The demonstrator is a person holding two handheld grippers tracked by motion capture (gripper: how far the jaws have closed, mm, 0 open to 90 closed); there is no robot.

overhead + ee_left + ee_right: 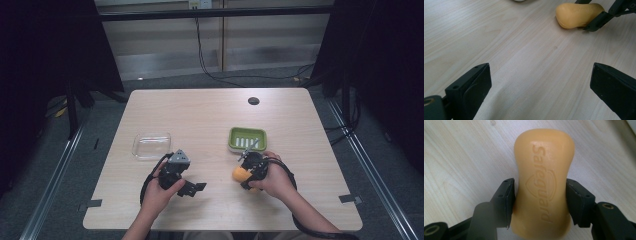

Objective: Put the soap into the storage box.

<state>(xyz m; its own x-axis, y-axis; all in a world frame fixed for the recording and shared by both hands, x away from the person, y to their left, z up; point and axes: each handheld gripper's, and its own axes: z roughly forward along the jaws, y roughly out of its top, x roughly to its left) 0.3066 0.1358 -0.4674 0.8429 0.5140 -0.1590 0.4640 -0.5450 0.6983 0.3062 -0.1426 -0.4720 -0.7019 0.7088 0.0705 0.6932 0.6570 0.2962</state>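
An orange bar of soap (544, 182) stamped "Safeguard" sits between the jaws of my right gripper (540, 195), which is shut on its narrow waist. In the high view the soap (240, 173) is just above the table near the front right, below a green soap dish (247, 139). My left gripper (192, 187) is at the front left, pointing right, its jaws wide open over bare wood. From the left gripper view the soap (577, 15) lies ahead at the upper right, held by the other gripper's dark jaws.
A clear plastic container (151, 145) stands left of centre, just beyond my left hand. A round cable hole (253, 101) is near the table's far edge. Tape marks (350, 199) sit at the front corners.
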